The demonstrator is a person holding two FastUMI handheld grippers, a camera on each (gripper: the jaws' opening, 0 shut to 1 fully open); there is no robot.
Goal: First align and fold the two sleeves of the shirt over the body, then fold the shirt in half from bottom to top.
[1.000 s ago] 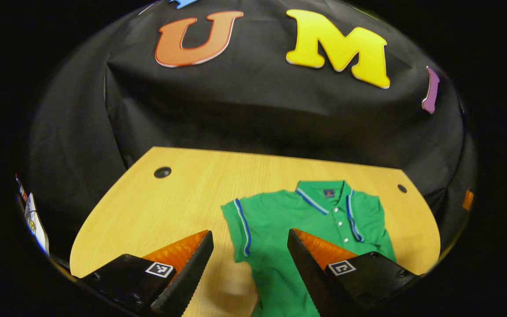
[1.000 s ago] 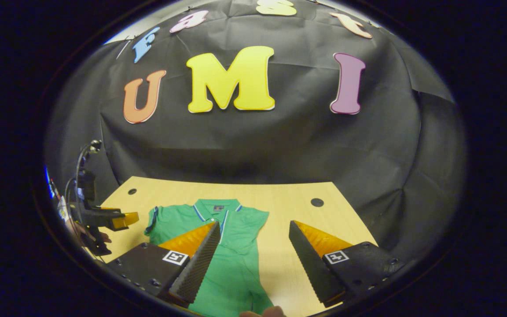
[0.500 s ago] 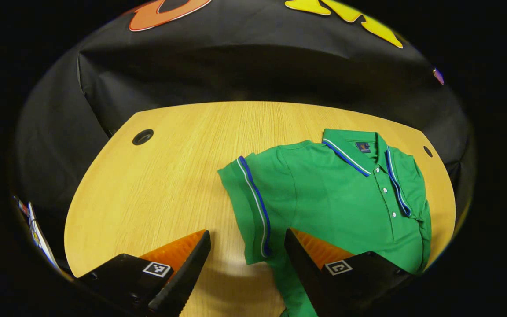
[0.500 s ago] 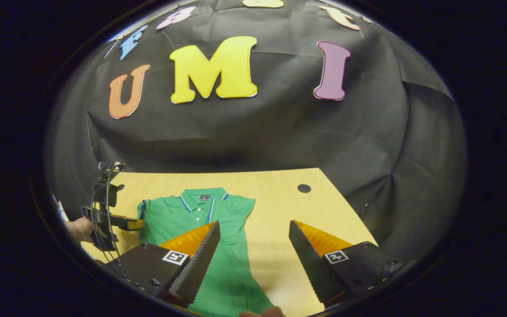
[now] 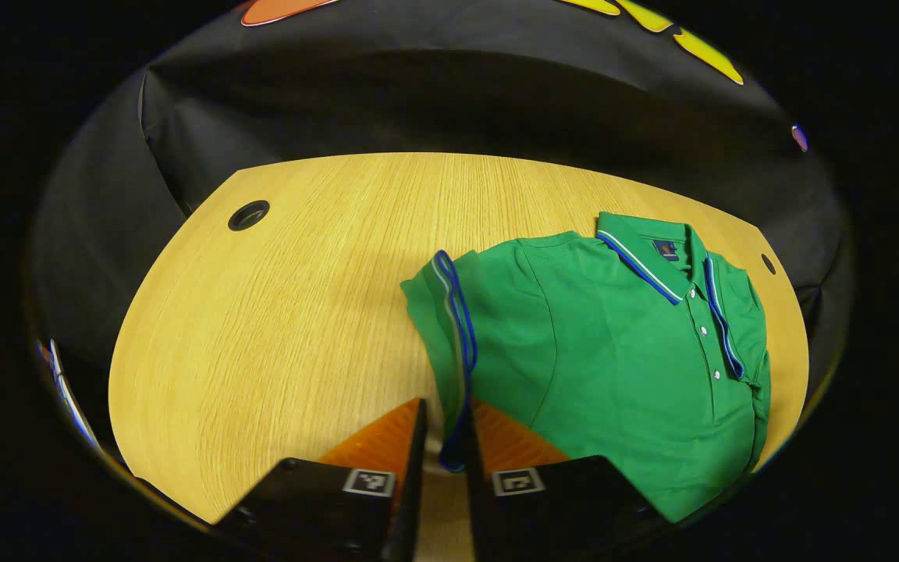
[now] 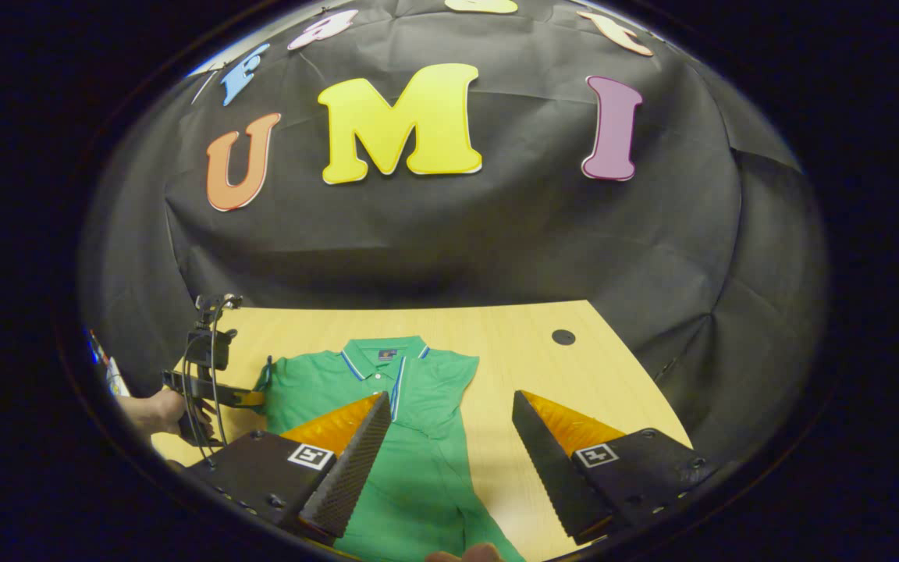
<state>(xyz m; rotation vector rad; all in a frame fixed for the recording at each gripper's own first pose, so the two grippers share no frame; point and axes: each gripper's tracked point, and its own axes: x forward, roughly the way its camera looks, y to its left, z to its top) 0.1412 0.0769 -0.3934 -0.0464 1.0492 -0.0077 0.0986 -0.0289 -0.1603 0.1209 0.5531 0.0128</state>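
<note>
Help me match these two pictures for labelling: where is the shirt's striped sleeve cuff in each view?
Left gripper view: the sleeve cuff stands low at centre, pinched between the left gripper.
Right gripper view: the sleeve cuff is at lower left, at the left gripper.
Shared landmark: the shirt collar.

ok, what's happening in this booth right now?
A person is folding a green shirt on a wooden table with two grippers. The left gripper is shut on the striped cuff of the sleeve. The right gripper hangs open above the shirt's other side. Nothing is folded yet.
</note>
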